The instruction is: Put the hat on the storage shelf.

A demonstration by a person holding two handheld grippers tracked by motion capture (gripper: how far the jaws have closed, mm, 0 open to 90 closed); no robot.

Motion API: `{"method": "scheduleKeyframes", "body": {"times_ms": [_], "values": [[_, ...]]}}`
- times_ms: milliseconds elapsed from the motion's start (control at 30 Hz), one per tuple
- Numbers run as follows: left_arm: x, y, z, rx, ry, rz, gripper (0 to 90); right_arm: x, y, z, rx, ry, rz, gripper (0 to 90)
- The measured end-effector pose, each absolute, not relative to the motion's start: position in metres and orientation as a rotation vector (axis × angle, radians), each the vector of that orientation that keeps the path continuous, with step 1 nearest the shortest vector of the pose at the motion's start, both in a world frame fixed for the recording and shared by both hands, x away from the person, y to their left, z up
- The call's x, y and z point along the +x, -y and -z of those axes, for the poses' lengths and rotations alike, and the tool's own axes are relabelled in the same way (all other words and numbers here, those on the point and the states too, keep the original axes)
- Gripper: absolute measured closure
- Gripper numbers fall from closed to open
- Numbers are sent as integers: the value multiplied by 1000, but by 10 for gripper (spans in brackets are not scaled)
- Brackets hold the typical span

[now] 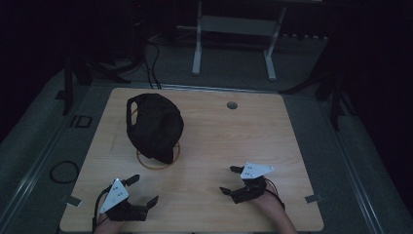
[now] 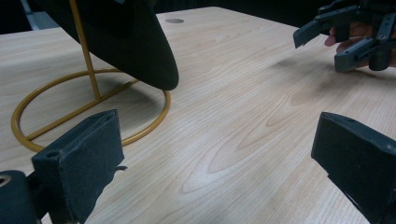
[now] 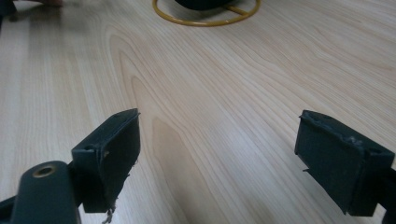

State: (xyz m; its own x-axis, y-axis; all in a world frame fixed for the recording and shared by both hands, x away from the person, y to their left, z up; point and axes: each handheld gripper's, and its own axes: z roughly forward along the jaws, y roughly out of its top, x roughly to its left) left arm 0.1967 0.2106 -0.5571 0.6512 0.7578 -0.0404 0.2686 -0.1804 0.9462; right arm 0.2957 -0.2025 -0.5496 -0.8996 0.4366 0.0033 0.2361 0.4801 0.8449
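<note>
Work object: black cap hung on a gold wire stand, far-left part of the wooden table.
Stand base: ring flat on the table, with the cap's brim tip hanging just above its right edge in the left gripper view.
Left gripper: near-left edge of the table, jaws spread wide, holding nothing.
Right gripper: near-right part of the table, jaws spread wide, holding nothing.
Bearing from left gripper: cap lies far and slightly right; the stand ring sits just beyond the jaws.
Bearing from right gripper: cap lies far and left, well apart, across bare table.
Nearer hand: left, by a clear margin.
Cap axis: runs near-to-far, brim pointing near and down toward the person.
Judged approach: the left gripper reaches forward to the brim; the right would have to cross over.
</note>
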Motion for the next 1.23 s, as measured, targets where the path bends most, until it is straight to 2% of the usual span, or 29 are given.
{"method": "scheduleKeyframes", "body": {"times_ms": [733, 1233], "values": [[196, -211, 557, 1739, -837, -537, 26, 301, 249, 554, 705, -2412, -1354, 141], [196, -212, 558, 1748, -834, -541, 26, 305, 256, 560, 740, -2377, -1345, 141]]}}
